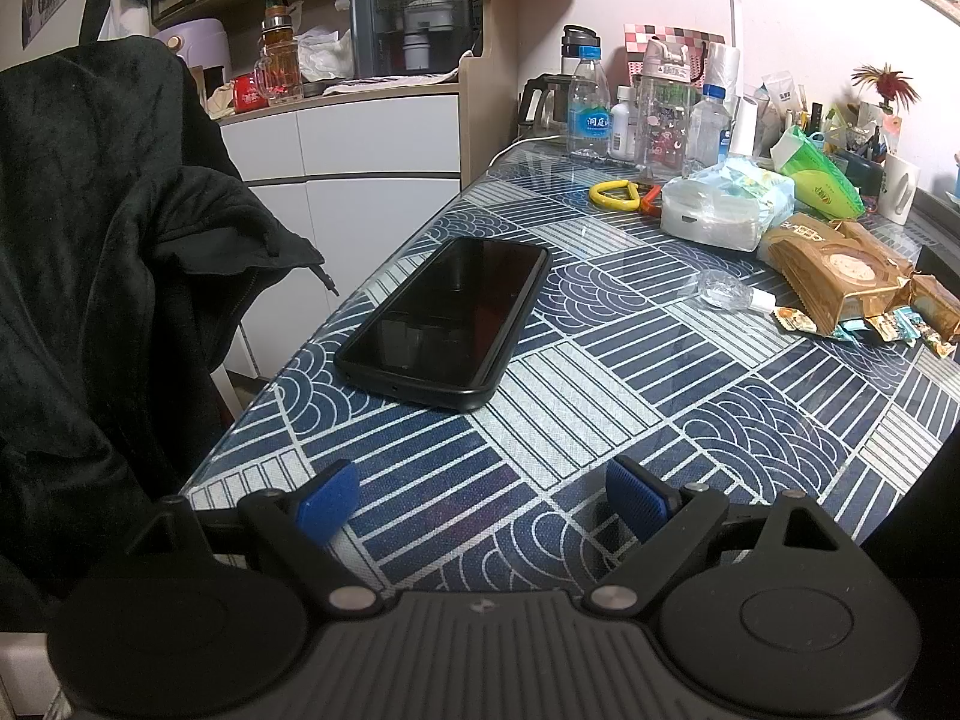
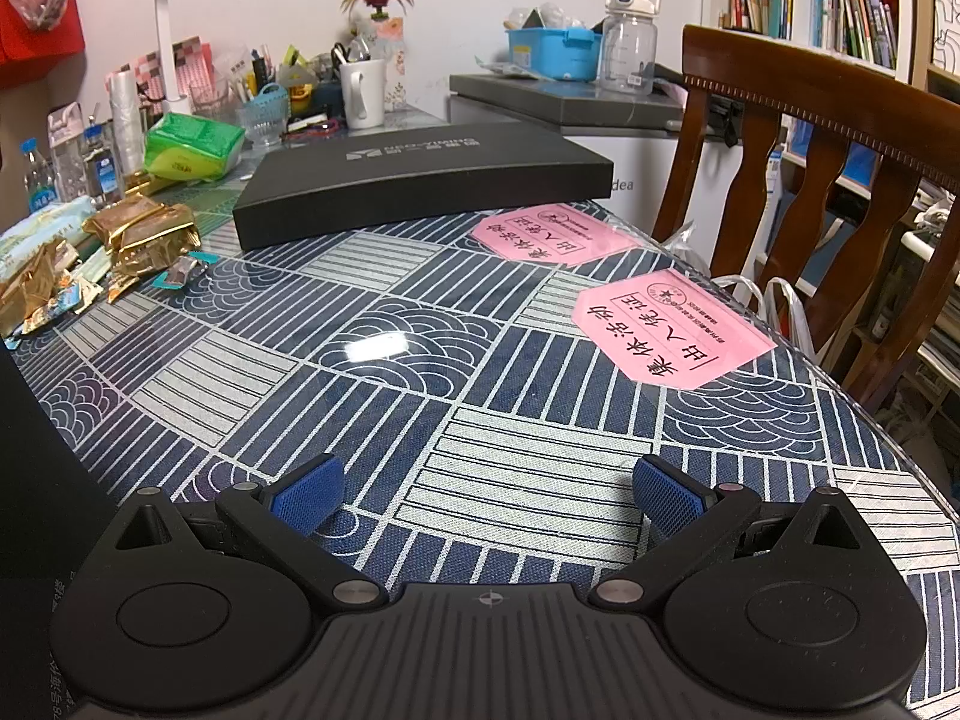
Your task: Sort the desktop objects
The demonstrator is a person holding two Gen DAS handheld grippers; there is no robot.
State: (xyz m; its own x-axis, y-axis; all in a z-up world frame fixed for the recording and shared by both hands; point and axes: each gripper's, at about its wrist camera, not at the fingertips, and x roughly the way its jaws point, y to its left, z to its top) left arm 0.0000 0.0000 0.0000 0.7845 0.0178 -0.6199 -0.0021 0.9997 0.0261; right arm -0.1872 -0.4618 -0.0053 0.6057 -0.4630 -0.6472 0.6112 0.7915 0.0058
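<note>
A black phone (image 1: 447, 321) lies flat, screen up, near the left edge of the patterned table (image 1: 690, 396), a little ahead of my left gripper (image 1: 483, 501). That gripper is open, its blue pads apart and nothing between them. In the right wrist view my right gripper (image 2: 486, 495) is also open and empty over the bare tablecloth. Ahead of it lie a flat black box (image 2: 414, 177) and two pink cards (image 2: 672, 327). Gold snack packets (image 2: 141, 237) and small wrapped sweets (image 2: 180, 273) sit at the left.
A dark jacket (image 1: 102, 276) hangs over a chair at the table's left edge. Bottles (image 1: 588, 105), a yellow carabiner (image 1: 612, 195), a tissue pack (image 1: 720, 204) and a green bag (image 1: 816, 177) crowd the far side. A wooden chair (image 2: 810, 180) stands at the right edge.
</note>
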